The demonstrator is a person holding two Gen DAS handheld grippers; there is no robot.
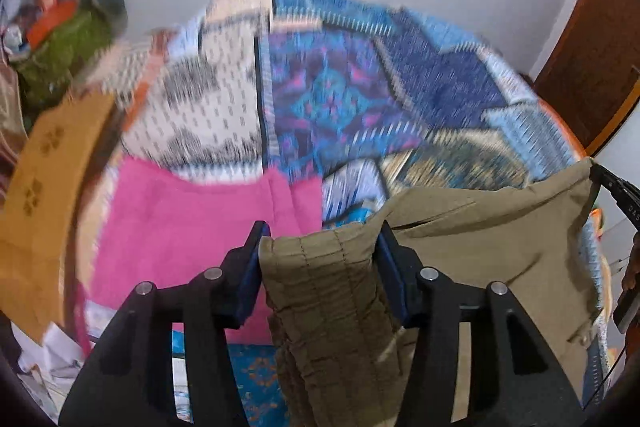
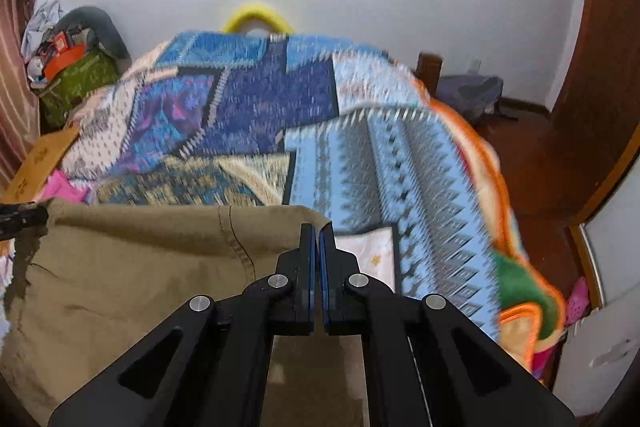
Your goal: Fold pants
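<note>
I have the pants (image 1: pixel 480 235) up off the bed (image 2: pixel 400 163), strung between my two tools above its near edge. My right hand-held gripper (image 2: pixel 318 231) has its jaws together on a thin corner of the khaki cloth, so that end looks secure. My left hand-held gripper (image 1: pixel 320 239) straddles a thick, stitched band of the pants; its jaws stand partly apart with the bunched cloth filling the gap between the blue pads, and they look to be pressing its sides, though I cannot be sure how firmly. I judge the pants to be light, soft cotton that sags and drapes rather than holding any line, not slippery, with nothing fragile about it; the seamed bands and corners are the places to take hold, since a single layer could slide out. Beyond the pants the quilt lies broad and fairly flat, giving good room to lay them down. To the left of the pants a pink cloth (image 1: pixel 192 227) and a cardboard box (image 1: pixel 44 187) crowd that side; to the right the bed's orange edge drops toward the wooden door (image 2: pixel 592 115).
</note>
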